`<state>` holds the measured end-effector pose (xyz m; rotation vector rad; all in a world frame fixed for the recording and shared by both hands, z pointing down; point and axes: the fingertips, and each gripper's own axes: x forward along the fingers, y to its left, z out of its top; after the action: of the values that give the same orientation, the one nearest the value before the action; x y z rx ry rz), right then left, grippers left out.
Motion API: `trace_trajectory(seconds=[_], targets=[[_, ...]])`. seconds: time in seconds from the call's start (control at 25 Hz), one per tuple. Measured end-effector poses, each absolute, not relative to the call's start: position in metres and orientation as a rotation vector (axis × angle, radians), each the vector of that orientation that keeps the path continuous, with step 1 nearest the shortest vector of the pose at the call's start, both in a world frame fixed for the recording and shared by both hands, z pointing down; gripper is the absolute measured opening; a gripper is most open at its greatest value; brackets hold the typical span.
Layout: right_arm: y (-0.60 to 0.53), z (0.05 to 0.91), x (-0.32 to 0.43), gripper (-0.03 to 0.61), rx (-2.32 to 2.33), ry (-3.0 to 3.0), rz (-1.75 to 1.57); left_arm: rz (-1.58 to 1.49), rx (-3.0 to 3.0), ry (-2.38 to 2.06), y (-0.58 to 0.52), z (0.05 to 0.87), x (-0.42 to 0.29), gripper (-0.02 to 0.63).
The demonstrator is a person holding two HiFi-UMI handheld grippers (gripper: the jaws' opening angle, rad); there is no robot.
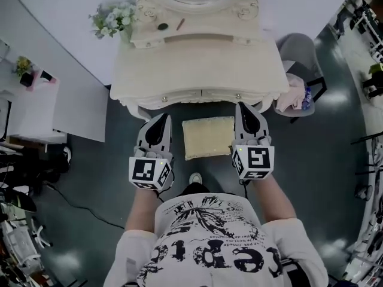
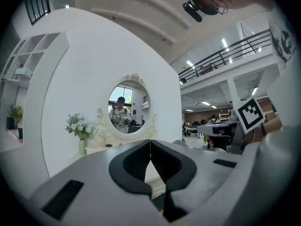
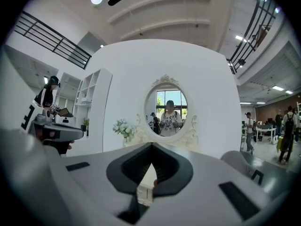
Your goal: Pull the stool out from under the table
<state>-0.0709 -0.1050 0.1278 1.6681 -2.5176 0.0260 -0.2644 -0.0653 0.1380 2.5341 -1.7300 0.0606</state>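
Note:
The stool (image 1: 207, 137), with a cream square cushion, stands on the dark floor just in front of the cream dressing table (image 1: 200, 70); its far edge is close to the table's front. My left gripper (image 1: 165, 118) hangs beside the stool's left edge and my right gripper (image 1: 242, 106) beside its right edge, both pointing at the table. The jaws of each are shut with nothing between them, as the left gripper view (image 2: 150, 143) and the right gripper view (image 3: 151, 146) show. Neither touches the stool.
An oval mirror (image 3: 170, 111) and a vase of white flowers (image 1: 112, 19) stand on the table. A grey chair (image 1: 300, 57) with a pink cloth is to the right, a white cabinet (image 1: 35, 107) to the left. My shoe (image 1: 195, 178) is behind the stool.

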Motion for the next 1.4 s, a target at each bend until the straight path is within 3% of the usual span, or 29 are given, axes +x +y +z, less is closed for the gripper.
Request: trace_trajectory(seconds=[0.32, 1.4], targets=[[-0.111, 0.103, -0.098, 0.016, 1.694, -2.543, -0.007, 0.029, 2.555, -1.754, -0.08, 0.107, -0.295, 0.02], [-0.101, 0.113, -0.141, 0.017, 1.537, -2.598, -0.01, -0.024, 2.517, -1.741, -0.08, 0.114, -0.319, 0.02]])
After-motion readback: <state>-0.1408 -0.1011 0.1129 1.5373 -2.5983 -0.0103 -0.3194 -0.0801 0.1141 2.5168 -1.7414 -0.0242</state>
